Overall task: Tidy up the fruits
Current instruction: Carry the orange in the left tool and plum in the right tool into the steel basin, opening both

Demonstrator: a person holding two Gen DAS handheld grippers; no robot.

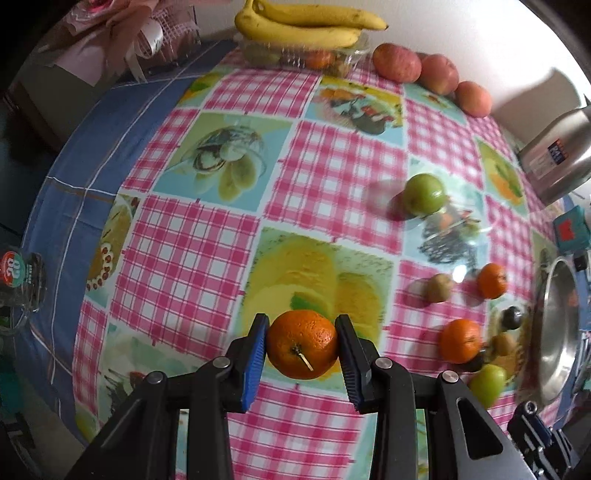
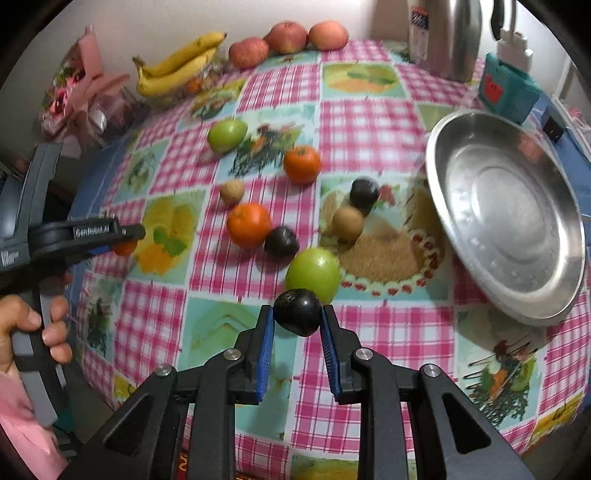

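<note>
Left tongs point(image 1: 301, 347) pinch an orange point(image 1: 303, 343), right tongs point(image 2: 297, 317) pinch a dark plum point(image 2: 297, 312), both clear of the worktop point(image 2: 369, 122), presumably for the steel plate point(image 2: 506, 214).

Each camera sits just behind its own tongs and looks steeply down along them onto the checked tablecloth point(image 1: 325, 173).

The left view has the left tongs point(image 1: 302, 345) at its lower middle, close above the cloth, with the bananas point(image 1: 306, 26) at the far edge beyond their tips.

The right view has the right tongs point(image 2: 297, 314) low in the picture and the steel dish point(image 2: 506, 218) to their right.

Both views share the scattered fruit in the middle of the table, the red apples point(image 2: 288, 37), the bananas and the dish. The right view also catches the left tongs from the side at its left edge.
</note>
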